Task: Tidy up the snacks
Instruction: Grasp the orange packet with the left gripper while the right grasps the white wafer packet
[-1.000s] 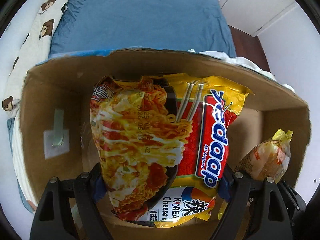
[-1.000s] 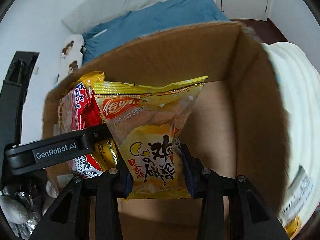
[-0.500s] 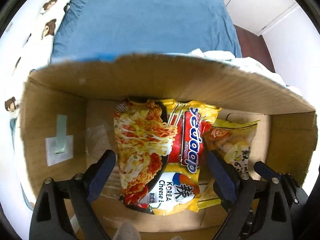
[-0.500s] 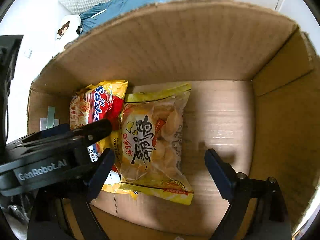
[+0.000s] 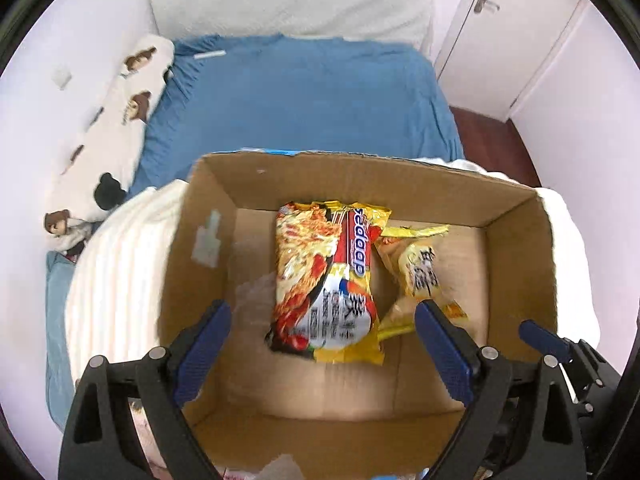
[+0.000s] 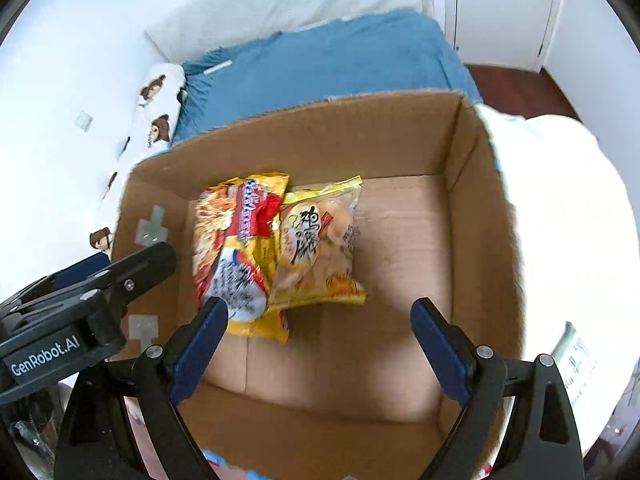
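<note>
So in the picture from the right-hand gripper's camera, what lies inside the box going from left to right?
Grey tape patch on the left wall → red and yellow noodle packet → yellow snack bag → bare cardboard floor → right wall of the cardboard box.

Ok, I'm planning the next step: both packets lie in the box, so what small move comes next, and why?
Probably lift both hands clear and fetch another snack: the left gripper and right gripper are open and empty, while the noodle packet and yellow snack bag lie in the cardboard box.
</note>
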Demonstrator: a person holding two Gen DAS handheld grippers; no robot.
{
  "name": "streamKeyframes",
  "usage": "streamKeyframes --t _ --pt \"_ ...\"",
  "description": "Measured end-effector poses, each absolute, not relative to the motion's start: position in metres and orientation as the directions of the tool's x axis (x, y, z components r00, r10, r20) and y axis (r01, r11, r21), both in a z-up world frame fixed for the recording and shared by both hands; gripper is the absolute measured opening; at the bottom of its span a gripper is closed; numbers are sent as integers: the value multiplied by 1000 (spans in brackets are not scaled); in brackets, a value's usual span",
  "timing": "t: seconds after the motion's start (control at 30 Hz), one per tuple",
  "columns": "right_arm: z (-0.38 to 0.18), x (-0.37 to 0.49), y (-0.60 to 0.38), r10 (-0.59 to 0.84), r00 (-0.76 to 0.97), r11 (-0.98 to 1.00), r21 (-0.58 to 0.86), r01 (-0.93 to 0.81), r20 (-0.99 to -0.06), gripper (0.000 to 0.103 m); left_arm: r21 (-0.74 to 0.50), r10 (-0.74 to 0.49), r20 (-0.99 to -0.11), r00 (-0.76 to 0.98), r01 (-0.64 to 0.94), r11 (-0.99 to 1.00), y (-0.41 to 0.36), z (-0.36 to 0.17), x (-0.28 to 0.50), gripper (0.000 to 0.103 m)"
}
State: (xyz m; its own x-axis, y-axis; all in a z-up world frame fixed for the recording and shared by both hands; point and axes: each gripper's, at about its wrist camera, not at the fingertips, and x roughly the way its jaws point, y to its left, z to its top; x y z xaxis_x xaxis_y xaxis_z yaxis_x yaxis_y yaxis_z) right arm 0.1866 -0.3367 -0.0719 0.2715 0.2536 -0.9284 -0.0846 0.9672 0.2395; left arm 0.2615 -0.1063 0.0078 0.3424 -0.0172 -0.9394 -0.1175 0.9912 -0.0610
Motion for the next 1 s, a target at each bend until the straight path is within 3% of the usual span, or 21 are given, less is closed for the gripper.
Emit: streamKeyframes --t 0.27,0.57,0.8,1.0 --pt "-14 147 -309 253 361 967 230 -107 -898 95 -83 -31 -903 429 -103 991 -94 40 218 94" --pt "-11 80 -309 242 368 968 249 -29 -898 95 -67 -24 -898 440 -81 995 -73 39 160 94" --pt "-66 37 -299 302 276 941 332 70 -913 95 16 69 -931 359 -147 989 -27 -11 110 94" --pt "-124 23 -274 318 198 933 343 107 -927 95 105 140 -973 184 -190 976 9 -98 87 94"
